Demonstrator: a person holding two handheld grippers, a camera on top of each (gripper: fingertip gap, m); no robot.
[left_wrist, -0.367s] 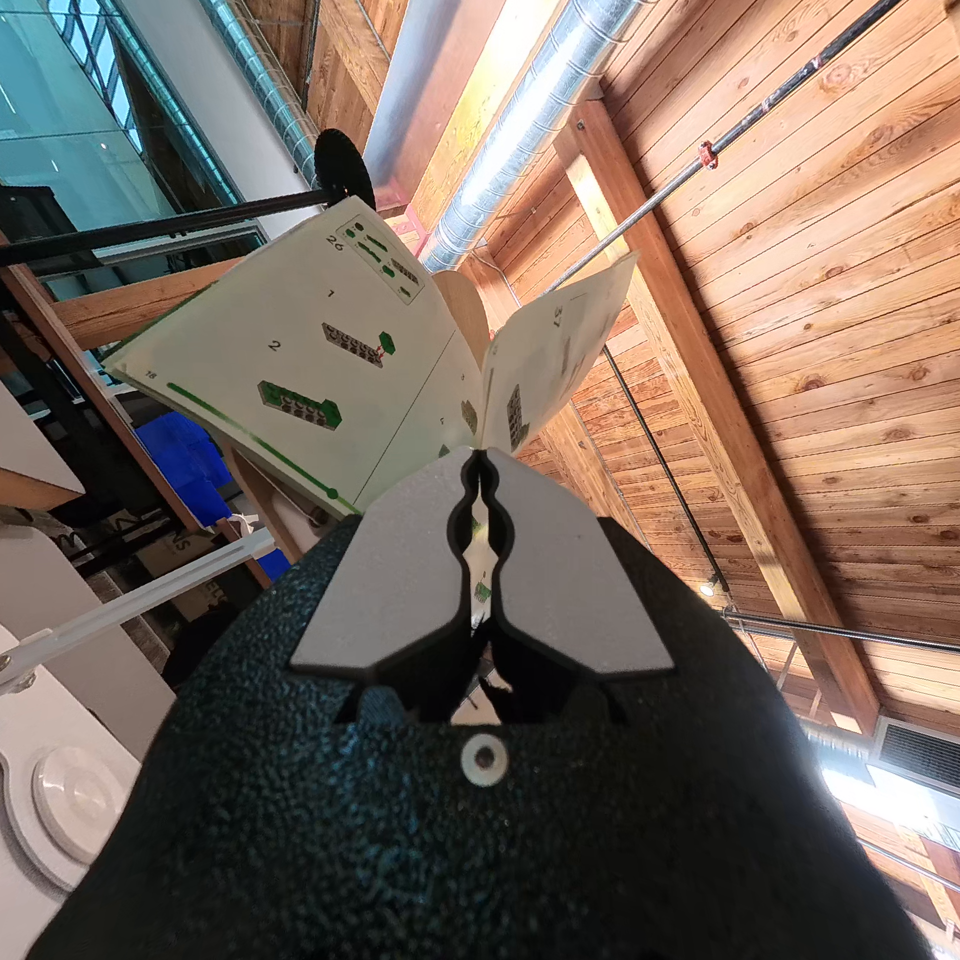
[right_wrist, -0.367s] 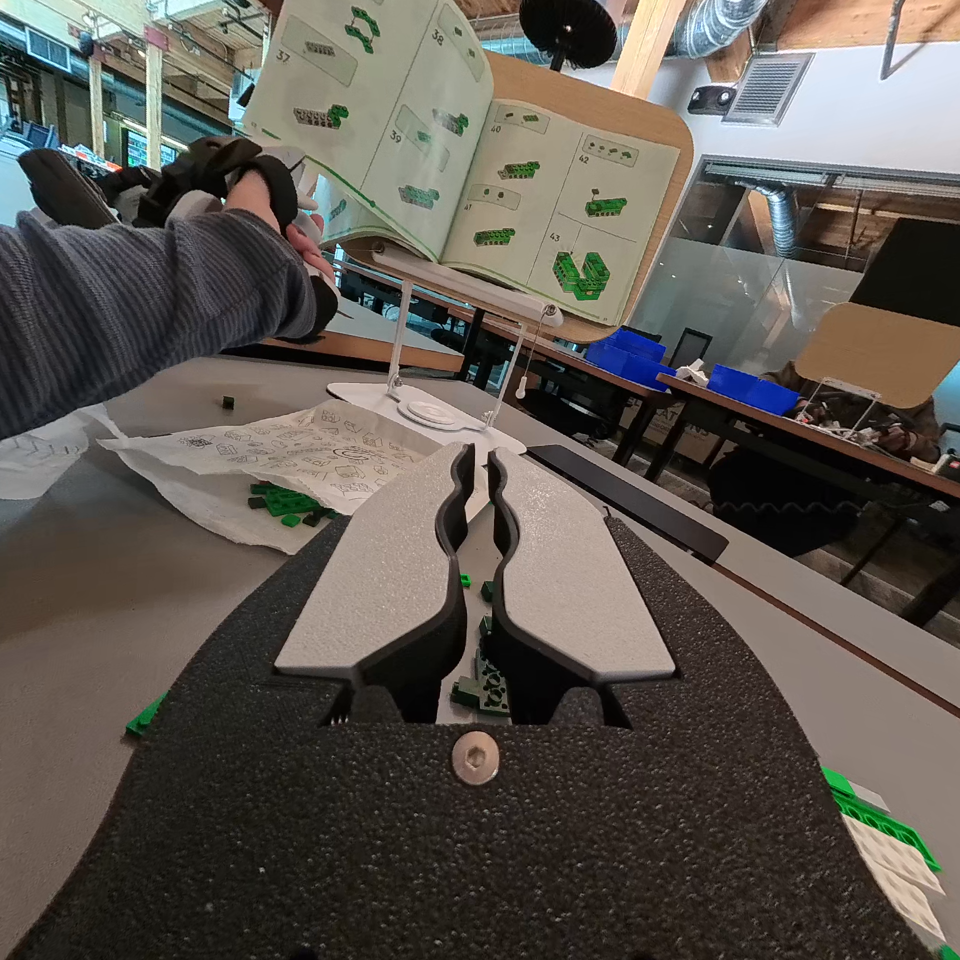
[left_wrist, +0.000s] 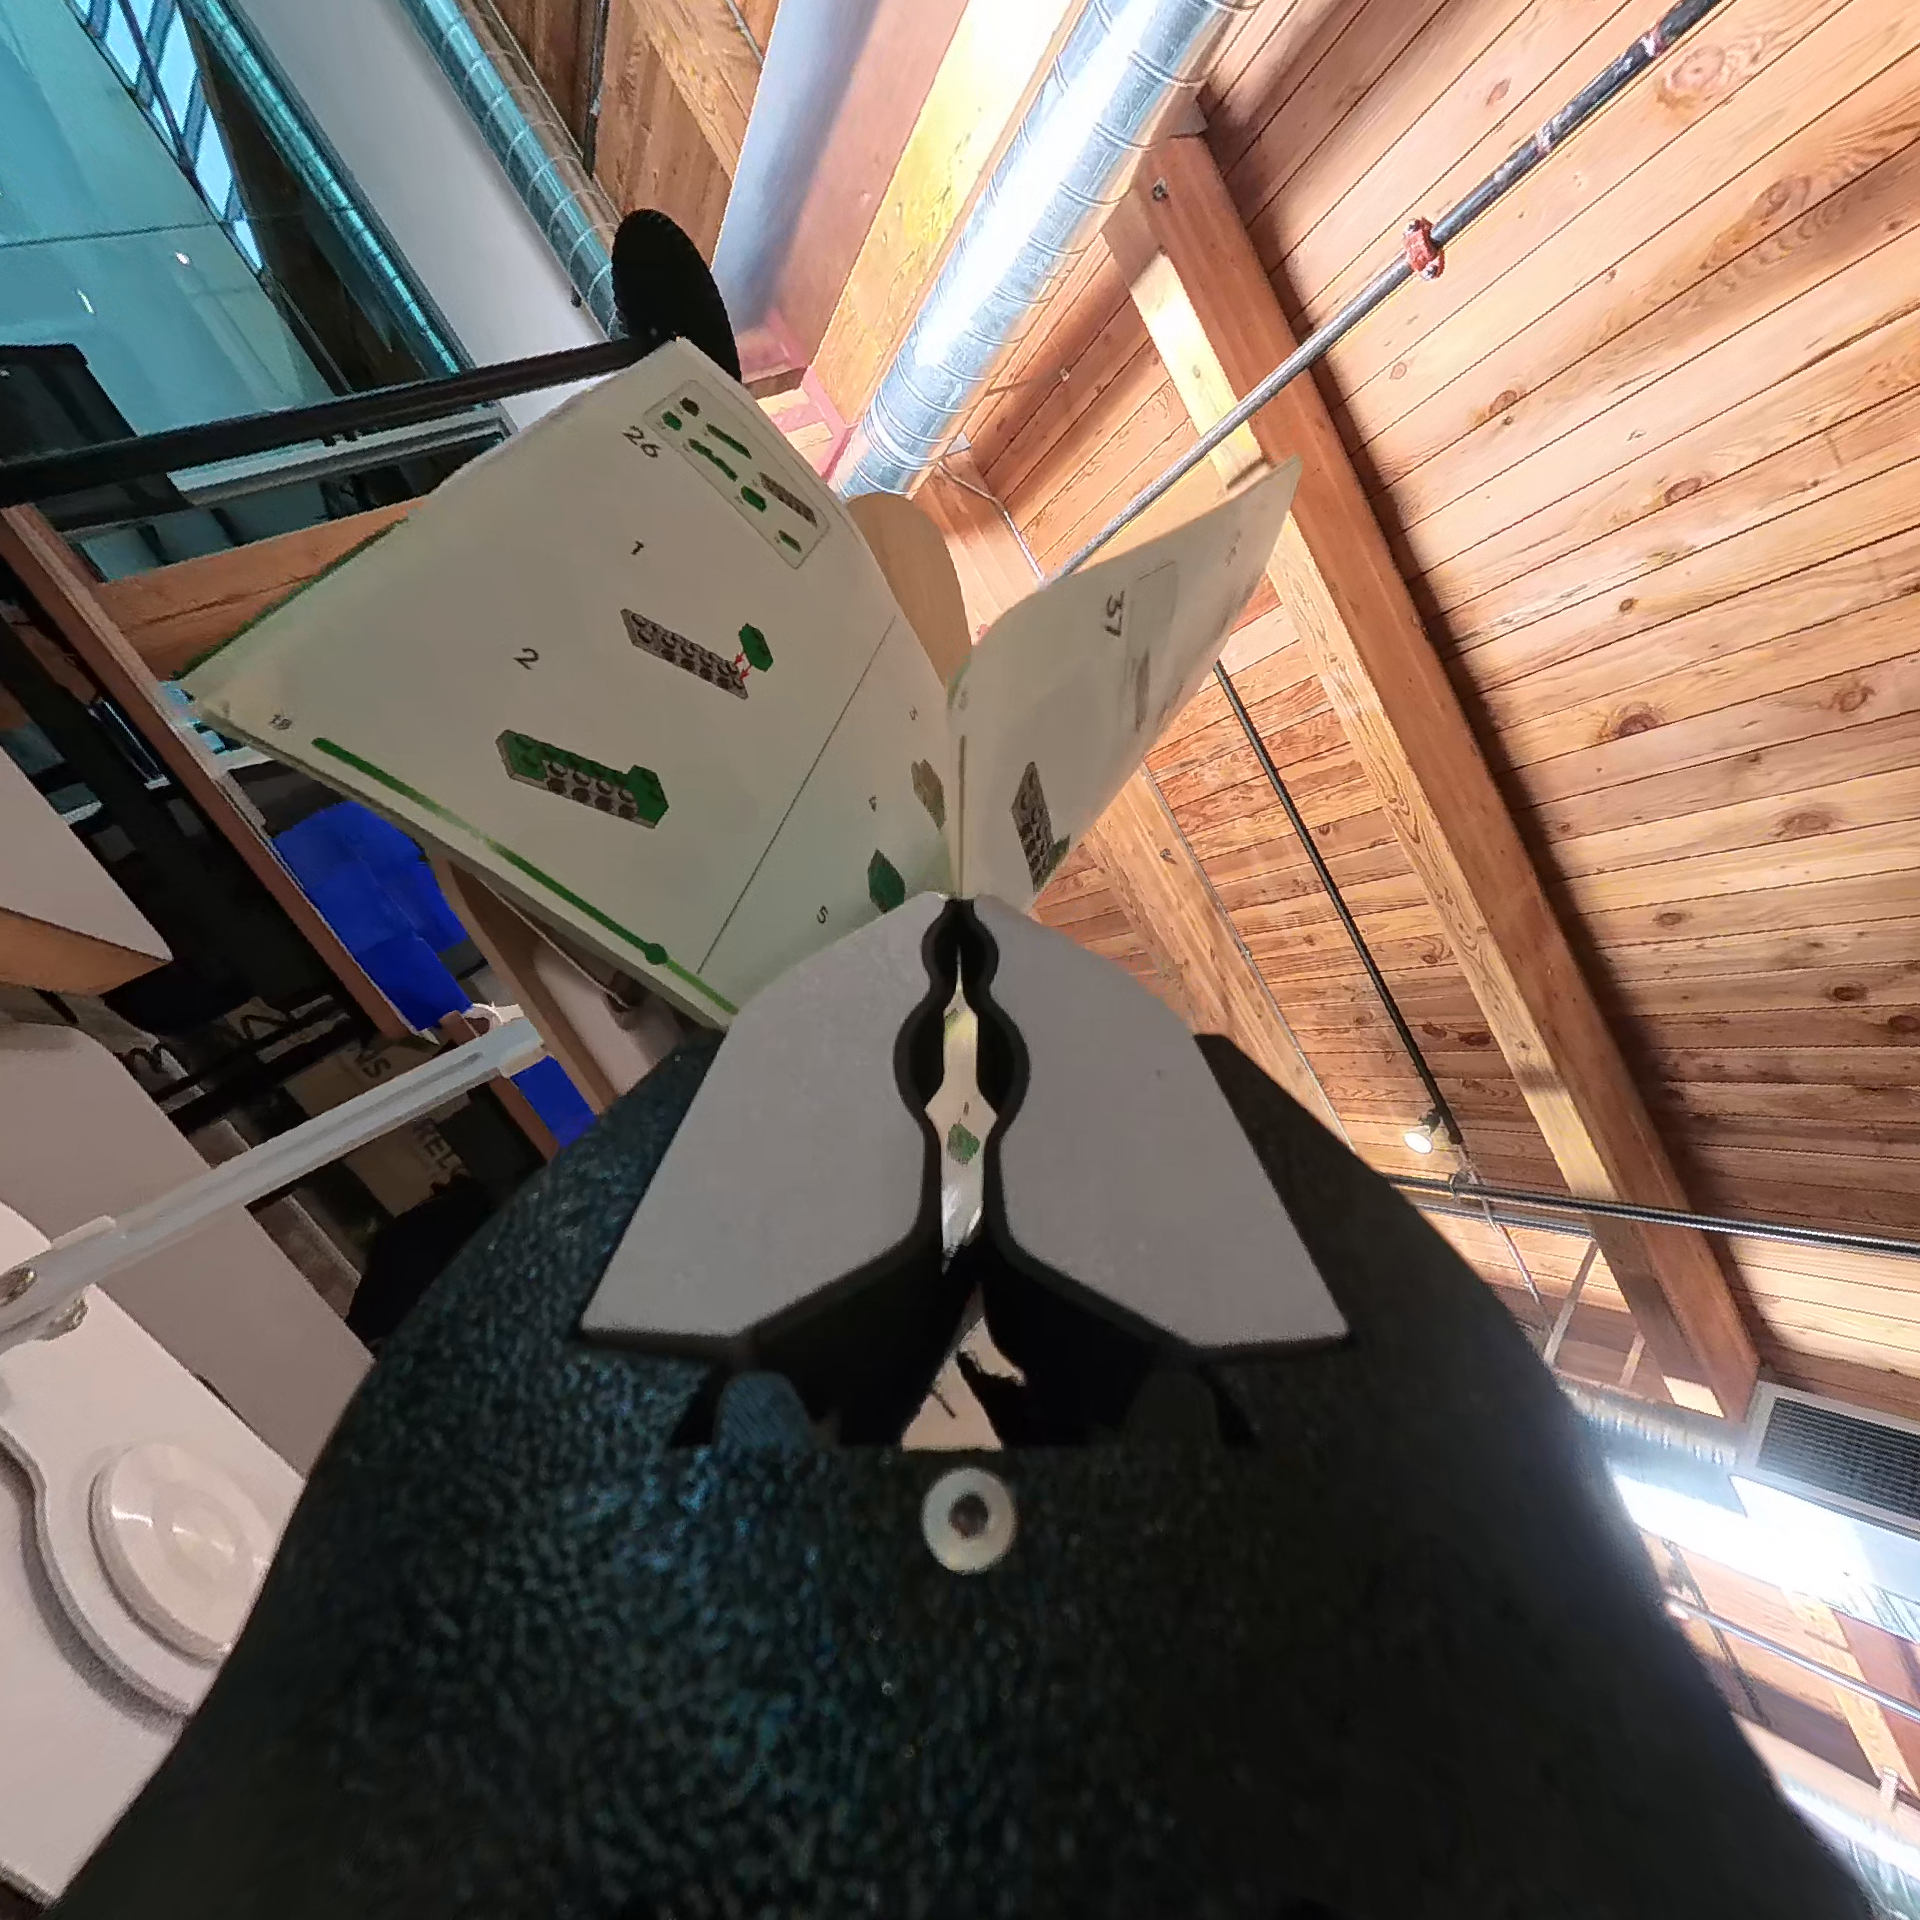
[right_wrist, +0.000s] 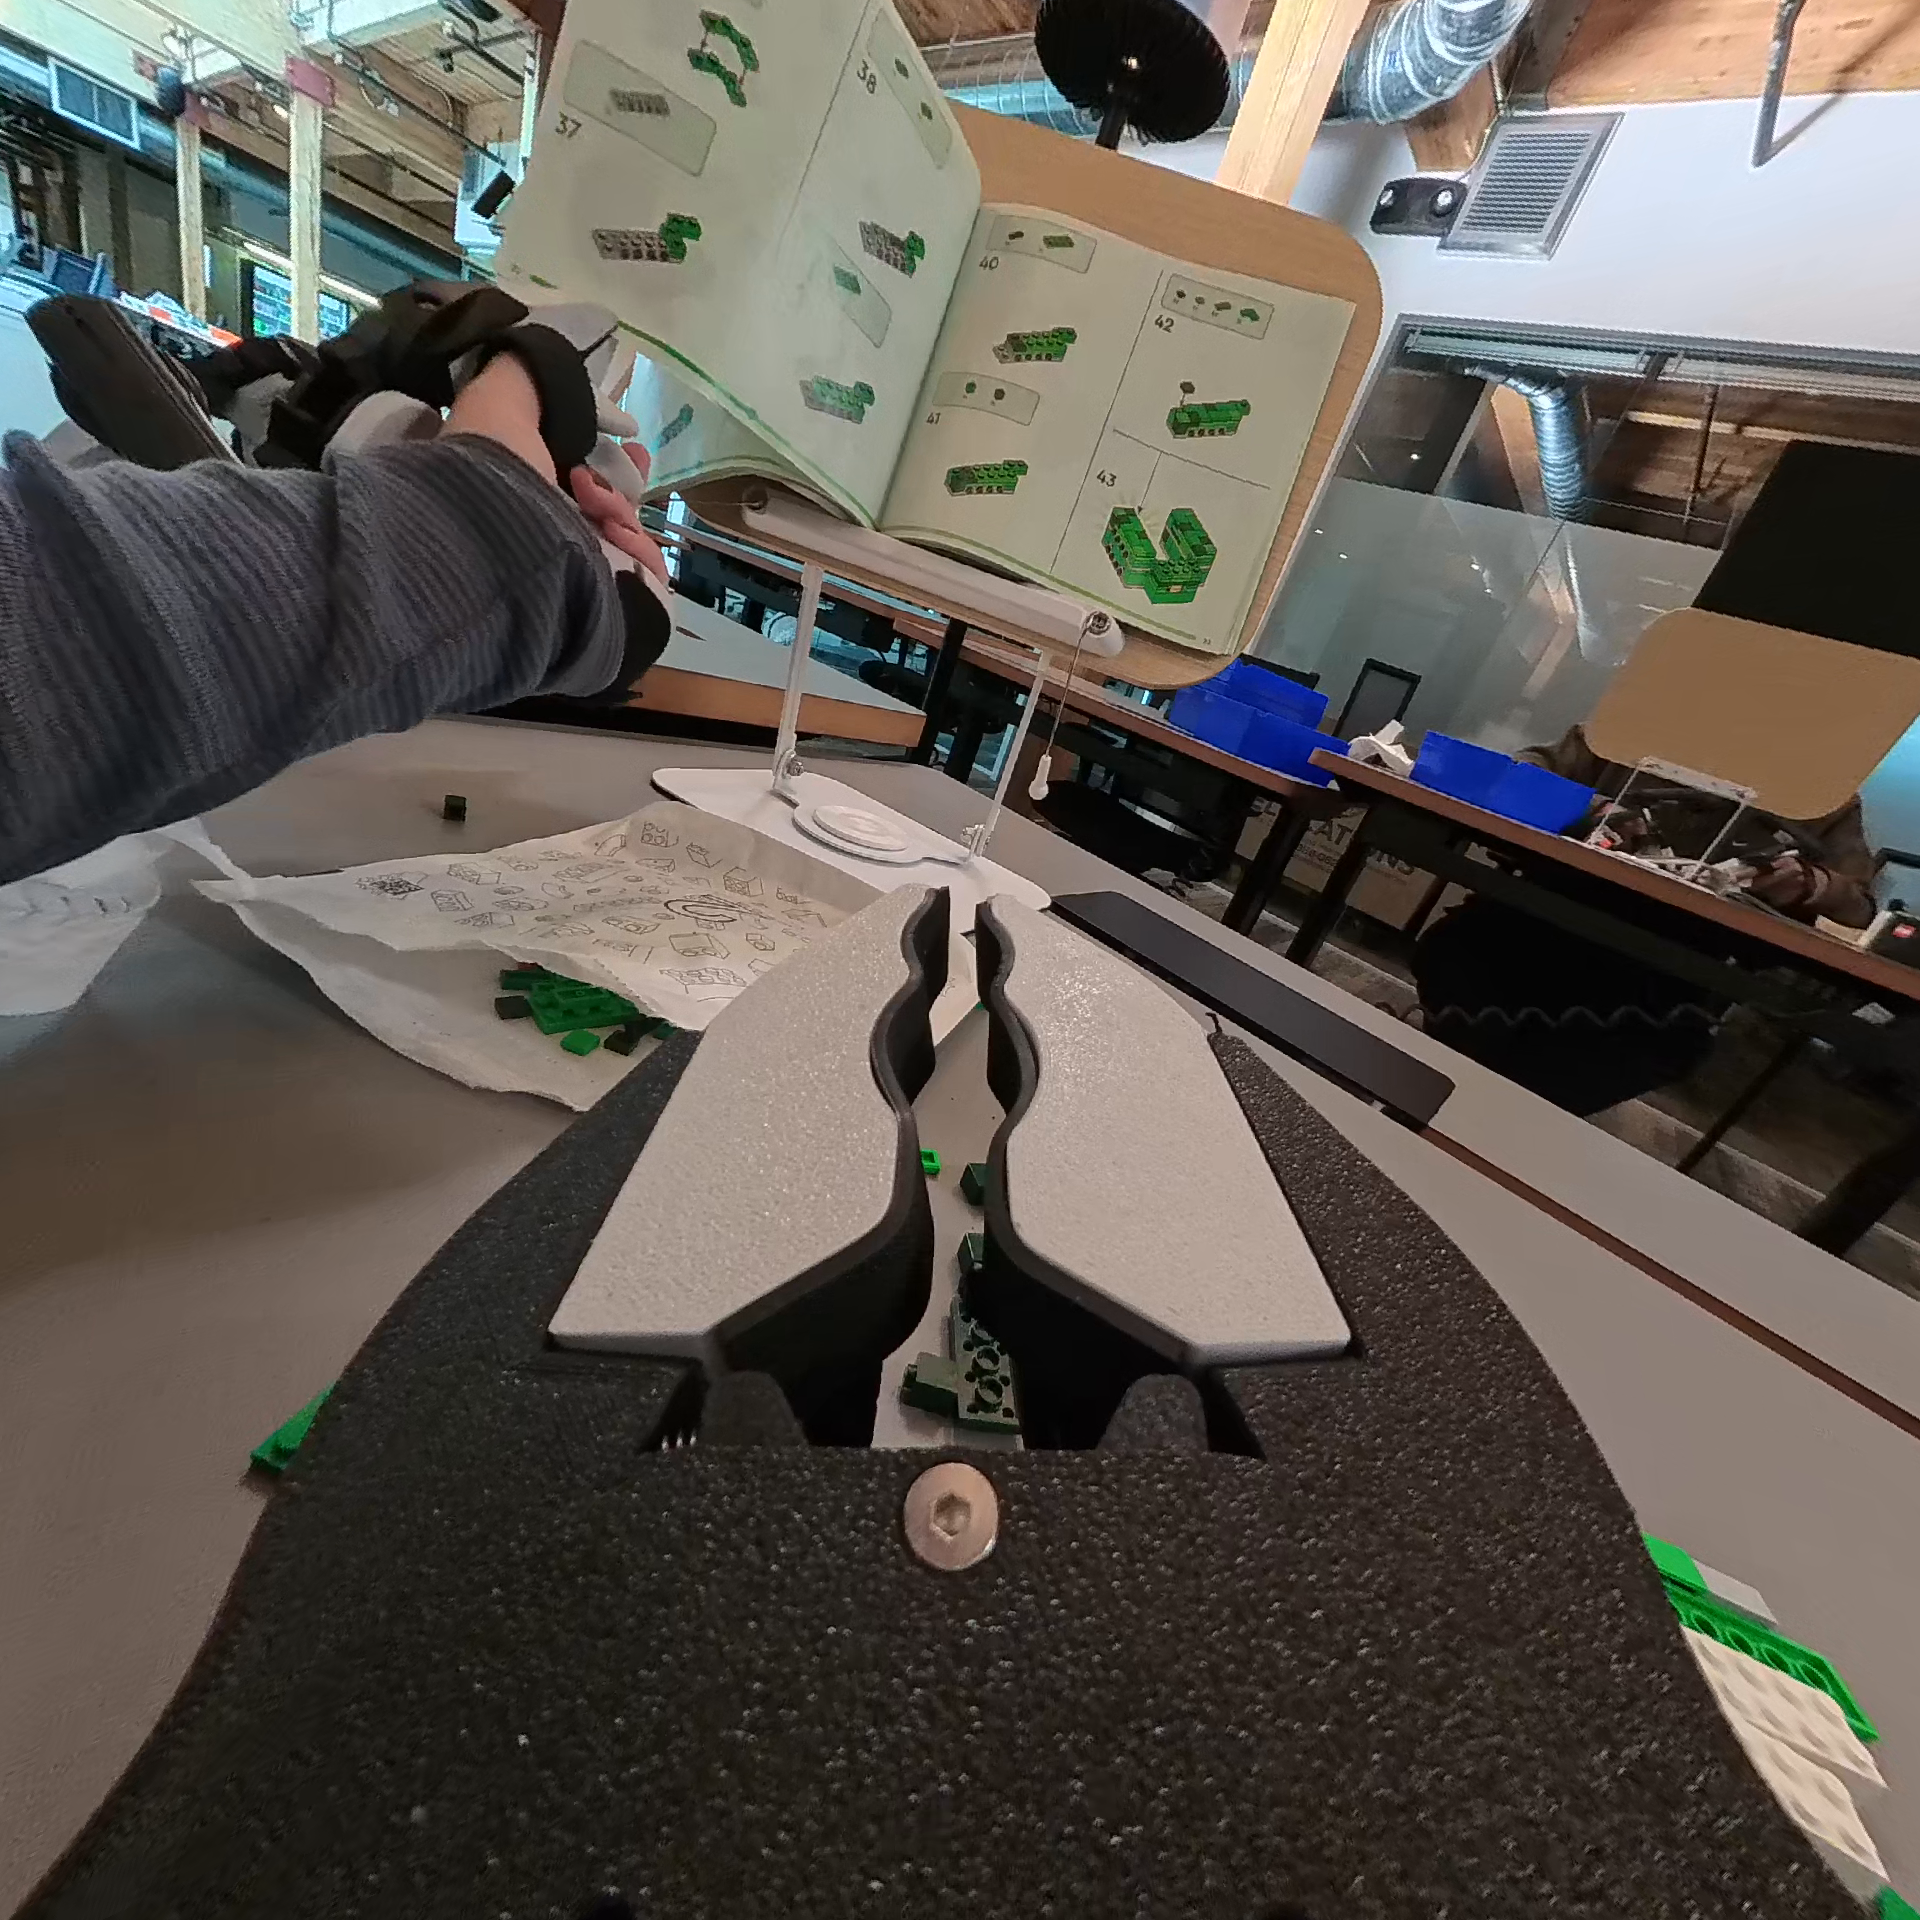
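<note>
Wooden ceiling planks and ducts fill the background above a grey desk (right_wrist: 312, 1195). Left claw (left_wrist: 961, 914) is clamped on one page (left_wrist: 1122, 665) of an instruction booklet (right_wrist: 935, 343) propped on a white stand (right_wrist: 862, 821), the page lifted partway between the two spreads. Right claw (right_wrist: 961, 909) hovers low, fingers slightly apart and empty, over loose green bricks (right_wrist: 571, 1013) beside a torn paper bag (right_wrist: 540, 904).

A plank ceiling (left_wrist: 1558, 644) of warm wood carries a silver duct (left_wrist: 997, 312) and a thin pipe (left_wrist: 1351, 301). Beyond the grey tabletop (right_wrist: 208, 1195) stand long desks (right_wrist: 1662, 883) with blue bins (right_wrist: 1257, 727), a glass partition (right_wrist: 1455, 582) and a white wall (right_wrist: 1714, 229) with a vent (right_wrist: 1527, 187).
</note>
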